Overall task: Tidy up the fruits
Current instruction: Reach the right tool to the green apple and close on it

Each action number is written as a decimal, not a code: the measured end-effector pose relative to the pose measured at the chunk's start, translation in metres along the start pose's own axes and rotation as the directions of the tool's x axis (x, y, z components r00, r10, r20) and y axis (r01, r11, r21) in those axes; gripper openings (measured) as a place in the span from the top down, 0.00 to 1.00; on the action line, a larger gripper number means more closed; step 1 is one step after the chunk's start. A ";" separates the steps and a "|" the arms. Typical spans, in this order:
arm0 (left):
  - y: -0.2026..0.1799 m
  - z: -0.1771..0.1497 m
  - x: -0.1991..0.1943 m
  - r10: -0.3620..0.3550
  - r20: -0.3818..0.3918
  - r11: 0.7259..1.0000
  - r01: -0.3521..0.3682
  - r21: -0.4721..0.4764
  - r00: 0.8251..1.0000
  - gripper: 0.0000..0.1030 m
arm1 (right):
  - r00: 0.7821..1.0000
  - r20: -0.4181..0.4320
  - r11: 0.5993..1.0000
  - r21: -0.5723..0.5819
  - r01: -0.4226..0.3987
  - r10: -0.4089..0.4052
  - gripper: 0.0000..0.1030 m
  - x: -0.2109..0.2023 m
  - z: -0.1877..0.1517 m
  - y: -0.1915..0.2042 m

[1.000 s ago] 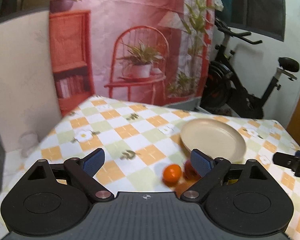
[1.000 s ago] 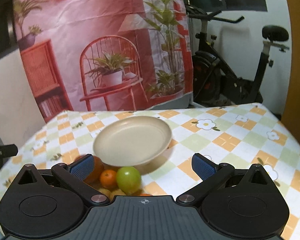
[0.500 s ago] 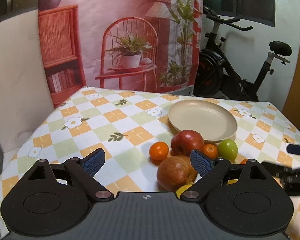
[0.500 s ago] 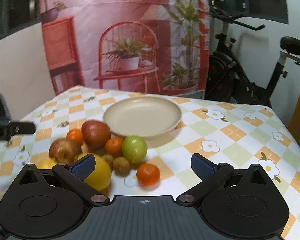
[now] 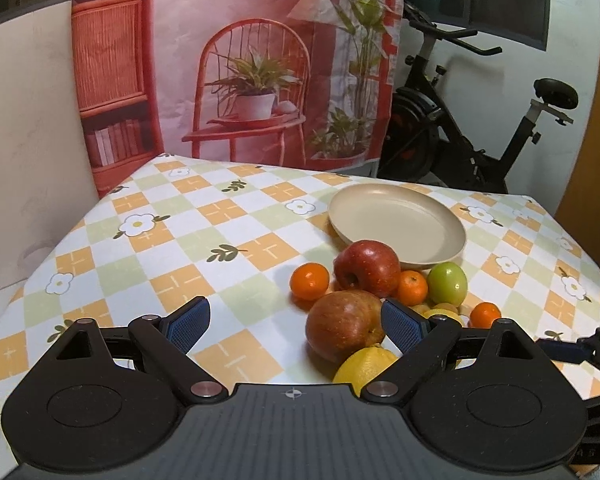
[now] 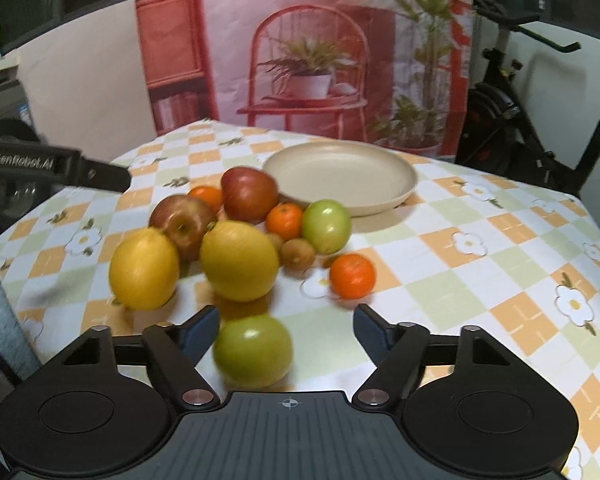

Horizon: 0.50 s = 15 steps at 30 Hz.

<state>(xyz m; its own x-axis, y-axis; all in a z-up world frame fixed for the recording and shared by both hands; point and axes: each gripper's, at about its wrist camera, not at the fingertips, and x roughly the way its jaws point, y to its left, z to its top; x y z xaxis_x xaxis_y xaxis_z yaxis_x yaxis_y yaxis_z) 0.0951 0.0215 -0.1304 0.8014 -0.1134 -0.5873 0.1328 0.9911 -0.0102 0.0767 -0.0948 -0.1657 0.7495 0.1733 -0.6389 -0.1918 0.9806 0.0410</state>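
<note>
Desk (image 5: 228, 216) has a checkered flower cloth. Beige plate (image 6: 340, 178) sits bare toward the far edge, right of the middle. Fruit pile lies just in front of the plate's near-left rim: dark red apple (image 6: 249, 194) touching the rim, second red apple (image 6: 182, 220) beside it, two yellow lemons (image 6: 238, 266) nearer the front edge, small oranges (image 6: 284, 221), one green apple (image 6: 326, 226) by the rim, brown kiwis (image 6: 298, 253), and a lone orange (image 6: 352, 276) slightly apart to the right.

Right gripper (image 6: 286, 330): fingers closing, another green apple (image 6: 253, 350) between them, against the left finger; right finger not on it yet. That apple is blurred, nearest the front edge.

Left gripper (image 5: 296, 320): fingers wide apart, nothing clamped. Red apple (image 5: 344, 330) and a lemon (image 5: 366, 364) lie low between them, close to the right finger; contact can't be told.
</note>
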 end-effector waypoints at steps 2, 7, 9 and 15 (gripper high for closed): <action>0.001 -0.001 0.000 0.005 -0.002 1.000 -0.005 -0.008 1.000 0.09 | 1.000 -0.006 1.000 0.000 -0.016 0.016 0.37 0.001 -0.002 0.000; 0.002 -0.004 0.002 0.011 -0.011 1.000 -0.011 -0.019 1.000 0.09 | 0.998 -0.016 0.997 0.028 -0.068 0.069 0.43 0.005 -0.004 -0.002; 0.002 -0.005 0.003 0.005 -0.013 1.000 -0.005 -0.019 1.000 0.09 | 0.995 -0.025 0.995 0.035 -0.092 0.092 0.46 0.007 -0.005 -0.002; -0.002 -0.006 0.003 0.008 -0.017 1.000 -0.008 -0.006 1.000 0.09 | 0.988 -0.044 0.987 0.070 -0.144 0.148 0.55 0.012 -0.008 -0.003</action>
<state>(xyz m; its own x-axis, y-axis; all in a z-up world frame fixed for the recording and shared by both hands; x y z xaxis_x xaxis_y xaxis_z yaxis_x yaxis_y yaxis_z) 0.0937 0.0199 -0.1372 0.7923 -0.1044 -0.6011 0.1230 0.9924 -0.0103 0.0818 -0.0965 -0.1796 0.6843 0.3119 -0.6592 -0.2530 0.9493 0.1865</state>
